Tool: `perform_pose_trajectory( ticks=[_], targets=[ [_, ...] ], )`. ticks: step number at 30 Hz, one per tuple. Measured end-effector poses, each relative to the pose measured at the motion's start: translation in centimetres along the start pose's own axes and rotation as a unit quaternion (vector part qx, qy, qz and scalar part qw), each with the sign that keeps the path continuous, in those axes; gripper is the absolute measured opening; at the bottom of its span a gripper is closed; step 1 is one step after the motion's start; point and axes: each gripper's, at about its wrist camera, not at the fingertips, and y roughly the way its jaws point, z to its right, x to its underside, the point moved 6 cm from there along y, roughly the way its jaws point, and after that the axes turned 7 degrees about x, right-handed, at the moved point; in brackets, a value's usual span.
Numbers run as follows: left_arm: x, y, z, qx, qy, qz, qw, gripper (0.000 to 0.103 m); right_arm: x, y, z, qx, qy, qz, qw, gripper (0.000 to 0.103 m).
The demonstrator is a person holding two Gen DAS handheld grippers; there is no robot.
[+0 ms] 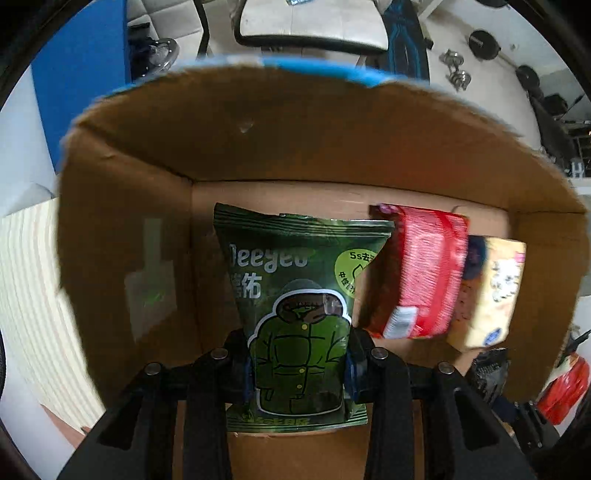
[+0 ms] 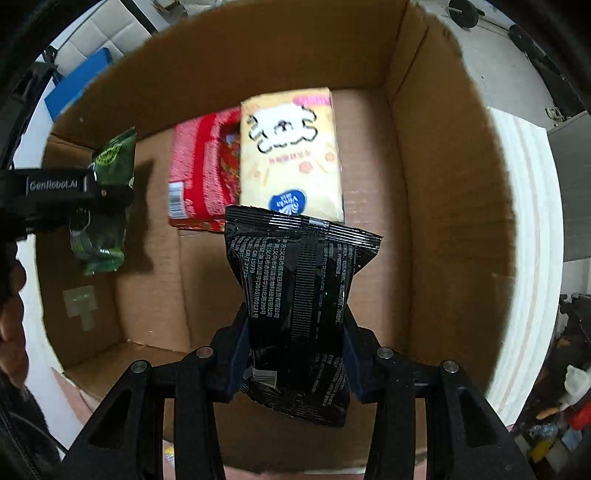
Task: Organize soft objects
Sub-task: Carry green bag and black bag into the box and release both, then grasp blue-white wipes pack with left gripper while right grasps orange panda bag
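Observation:
My left gripper (image 1: pixel 298 363) is shut on a green soft packet (image 1: pixel 295 295) with a drawn jacket, held over the open cardboard box (image 1: pixel 314 129). It also shows in the right wrist view (image 2: pixel 107 206), at the box's left. My right gripper (image 2: pixel 295 350) is shut on a black soft packet (image 2: pixel 299 295), held over the box's middle. A red tissue pack (image 2: pixel 199 170) and a yellow tissue pack (image 2: pixel 291 155) lie side by side on the box floor; the left wrist view shows the red pack (image 1: pixel 424 273) and the yellow pack (image 1: pixel 491 291) at right.
The box stands on a pale wooden table (image 1: pixel 29 288). A blue board (image 1: pixel 81 81) and a chair (image 1: pixel 314 22) stand behind it. Dumbbells (image 1: pixel 458 70) lie on the floor. A red object (image 1: pixel 565 387) sits at the lower right.

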Motion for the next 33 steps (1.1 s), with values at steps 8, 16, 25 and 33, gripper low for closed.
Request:
perform_pose_trajectory(
  ticks=[8, 16, 25, 33],
  targets=[
    [-0.8, 0.7, -0.2, -0.013, 0.009, -0.009, 0.9998, 0.034, -0.5, 2.2, -0.5, 0.019, -0.014, -0.02, 1.0, 0.047],
    [-0.1, -1.2, 0.9, 0.018, 0.003, -0.013, 0.9998, 0.056, -0.2, 2.7, 0.1, 0.023, -0.014, -0.033, 0.999, 0.09],
    [3.6, -6.1, 3.4, -0.001, 0.041, 0.053, 0.9978, 0.103, -0.9, -2.4, 0.2, 0.037, -0.019, 0.024, 0.999, 0.103],
    [6.3, -8.8, 3.1, 0.0, 0.049, 0.095, 0.9943, 0.103, 0.5, -5.5, 0.2, 0.042, -0.039, 0.067, 0.996, 0.103]
  ],
)
